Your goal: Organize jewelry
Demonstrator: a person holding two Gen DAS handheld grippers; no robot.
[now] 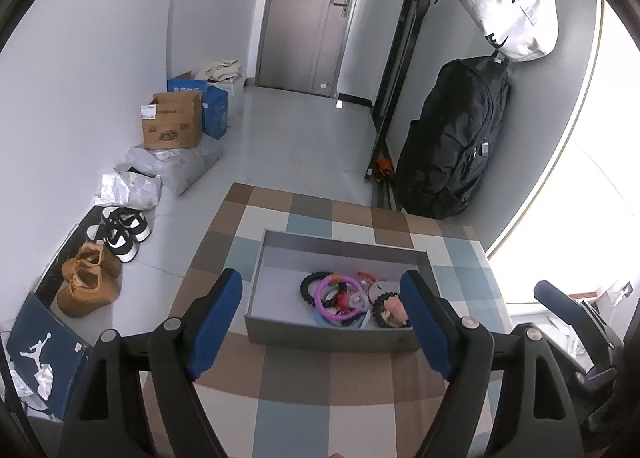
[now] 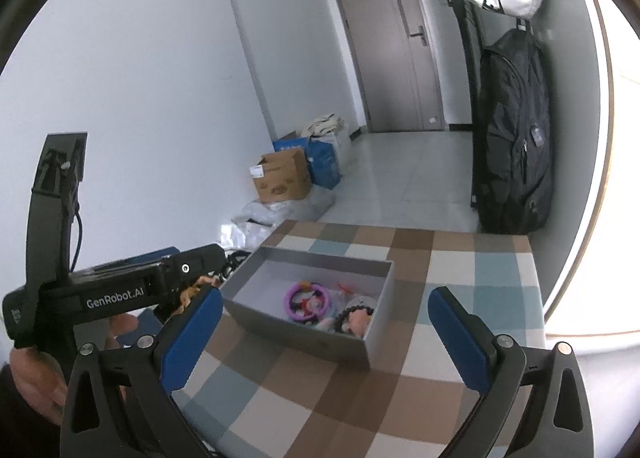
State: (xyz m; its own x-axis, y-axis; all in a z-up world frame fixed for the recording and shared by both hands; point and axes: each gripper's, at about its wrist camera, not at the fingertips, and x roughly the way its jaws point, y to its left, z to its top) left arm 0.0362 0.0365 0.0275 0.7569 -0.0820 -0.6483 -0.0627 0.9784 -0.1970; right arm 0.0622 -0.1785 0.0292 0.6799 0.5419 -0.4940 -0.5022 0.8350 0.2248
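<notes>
Jewelry heaped lower-centre of frame in grey box on checkered desk; left gripper and right gripper fingers spread wide, empty; loading or finished, undetermined.

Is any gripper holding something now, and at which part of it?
Nothing is held. The left gripper and the right gripper are both open and empty, above the table, near the grey box of jewelry.

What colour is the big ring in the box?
Purple ring, clearest in the left wrist view.
</notes>
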